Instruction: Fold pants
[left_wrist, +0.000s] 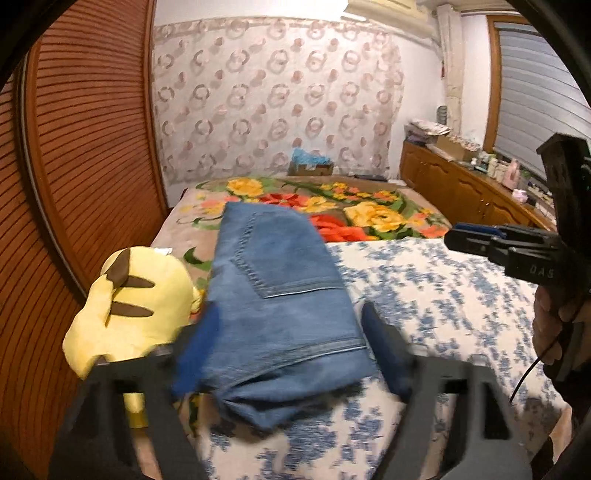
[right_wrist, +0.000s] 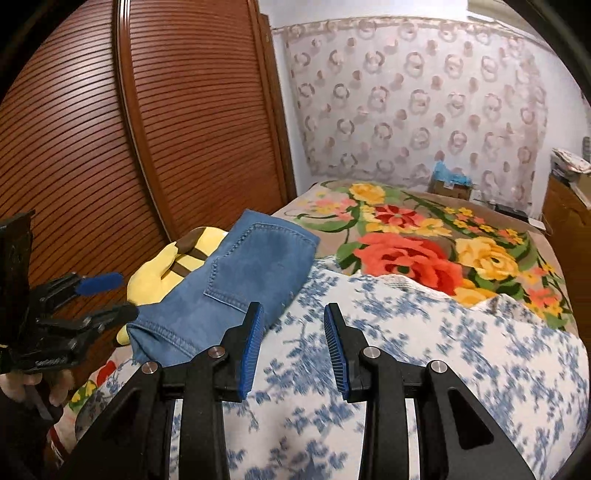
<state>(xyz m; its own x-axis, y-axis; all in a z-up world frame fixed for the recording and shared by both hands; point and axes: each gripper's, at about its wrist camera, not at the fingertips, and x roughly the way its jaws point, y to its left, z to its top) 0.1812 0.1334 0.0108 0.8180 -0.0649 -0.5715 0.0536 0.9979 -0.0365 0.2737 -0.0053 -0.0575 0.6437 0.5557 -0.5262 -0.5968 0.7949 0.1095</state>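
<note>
The blue jeans (left_wrist: 280, 295) lie folded in a flat packet on the bed, back pocket up. They also show in the right wrist view, jeans (right_wrist: 240, 280), at centre left. My left gripper (left_wrist: 290, 317) is open wide; its blurred fingers frame the near end of the packet without pinching it. From the right wrist view the left gripper (right_wrist: 118, 297) hovers just off the packet's near left corner. My right gripper (right_wrist: 293, 343) is open with nothing between its blue pads, above the blue-and-white quilt (right_wrist: 443, 350). In the left wrist view the right gripper (left_wrist: 458, 238) hangs at the right, well off the jeans.
A yellow plush toy (left_wrist: 136, 302) lies against the jeans' left side. Beyond them a floral blanket (left_wrist: 369, 214) covers the far bed, with a cardboard box (left_wrist: 310, 166) at its end. A louvred wooden door (left_wrist: 74, 147) runs along the left, a cluttered wooden dresser (left_wrist: 461, 188) along the right.
</note>
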